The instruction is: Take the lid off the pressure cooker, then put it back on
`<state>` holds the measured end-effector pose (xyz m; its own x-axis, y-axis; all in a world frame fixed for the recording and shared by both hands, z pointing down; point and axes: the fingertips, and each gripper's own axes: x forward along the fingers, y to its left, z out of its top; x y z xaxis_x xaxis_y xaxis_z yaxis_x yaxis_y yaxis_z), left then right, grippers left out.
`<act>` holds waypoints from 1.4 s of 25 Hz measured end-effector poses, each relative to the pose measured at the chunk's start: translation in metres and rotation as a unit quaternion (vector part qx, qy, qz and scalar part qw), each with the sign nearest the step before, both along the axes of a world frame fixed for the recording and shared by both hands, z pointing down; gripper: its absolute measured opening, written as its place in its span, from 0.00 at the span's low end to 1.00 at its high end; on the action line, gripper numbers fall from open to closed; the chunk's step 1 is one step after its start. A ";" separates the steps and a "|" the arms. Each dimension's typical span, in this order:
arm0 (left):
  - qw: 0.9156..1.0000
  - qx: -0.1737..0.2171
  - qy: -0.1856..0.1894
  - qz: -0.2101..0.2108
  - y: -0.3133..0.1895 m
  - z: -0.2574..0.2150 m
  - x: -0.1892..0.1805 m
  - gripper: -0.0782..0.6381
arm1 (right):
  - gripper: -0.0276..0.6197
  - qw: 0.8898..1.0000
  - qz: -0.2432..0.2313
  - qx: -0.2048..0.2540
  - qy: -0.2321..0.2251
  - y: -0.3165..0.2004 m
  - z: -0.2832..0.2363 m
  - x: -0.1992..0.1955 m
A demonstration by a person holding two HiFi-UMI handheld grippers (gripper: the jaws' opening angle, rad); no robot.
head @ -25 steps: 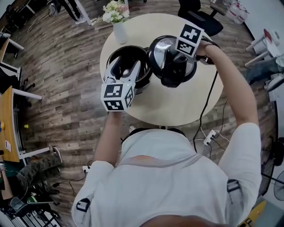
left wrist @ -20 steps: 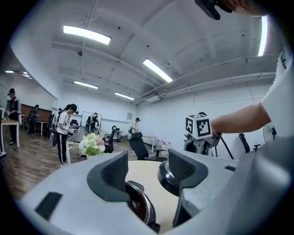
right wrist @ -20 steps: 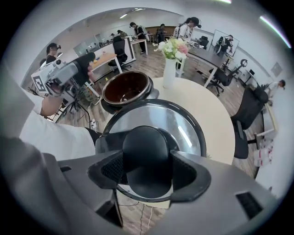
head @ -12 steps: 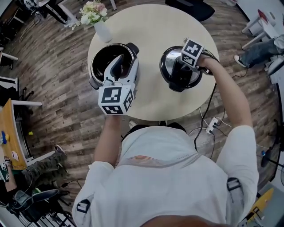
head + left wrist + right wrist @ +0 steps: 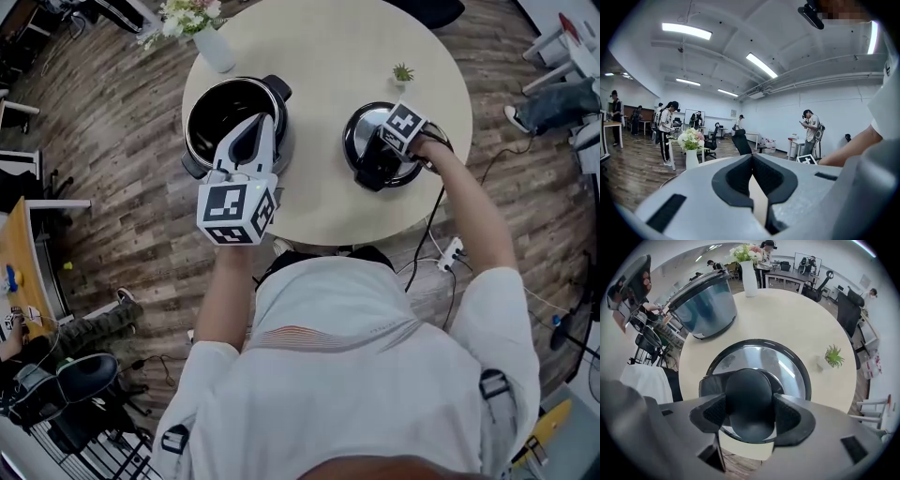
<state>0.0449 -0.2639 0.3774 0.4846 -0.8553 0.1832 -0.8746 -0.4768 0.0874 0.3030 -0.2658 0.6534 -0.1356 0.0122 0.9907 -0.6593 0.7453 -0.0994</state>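
Lid (image 5: 357, 128) (image 5: 759, 355): this round pressure-cooker lid, with a shiny metal face and a black rim, is lying flat at the right side of the table, well apart from the pot. I cannot tell whether its rim is resting on the tabletop.
Knob (image 5: 750, 399): this rounded black plastic knob is standing up from the middle of the lid, between my right jaws.
Right gripper (image 5: 377, 165) (image 5: 750, 414): I am pointing it straight down at the lid and clamping its two dark pads on the knob, one pad pressing on each side.
Left gripper (image 5: 261, 122) (image 5: 751, 157): I am holding it nearly level over the near rim of the pot. Its jaws have just been closing, and they are now meeting at the tips with nothing between them.
Pot (image 5: 191, 131) (image 5: 703, 310): this silver-walled cooker pot with a dark inside is standing open at the left side of the table.
Table (image 5: 319, 56) (image 5: 787, 315): this round, pale wooden top is carrying everything here.
Vase (image 5: 216, 52) (image 5: 749, 277): this tall white vase of pale flowers is standing at the far edge, beyond the pot.
Plant (image 5: 403, 72) (image 5: 833, 356): this small green potted plant is sitting just beyond the lid.
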 end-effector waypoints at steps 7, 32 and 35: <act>1.000 -0.004 0.009 0.000 -0.003 0.009 -0.008 0.12 | 0.50 1.000 -0.006 -0.001 0.011 0.006 0.027 -0.009; 1.000 -0.017 0.018 0.006 -0.001 0.016 -0.017 0.12 | 0.56 0.999 -0.021 -0.012 0.023 0.020 0.043 -0.021; 1.000 -0.018 0.019 0.006 0.001 0.016 -0.019 0.12 | 0.56 1.000 -0.017 -0.007 0.020 0.020 0.039 -0.021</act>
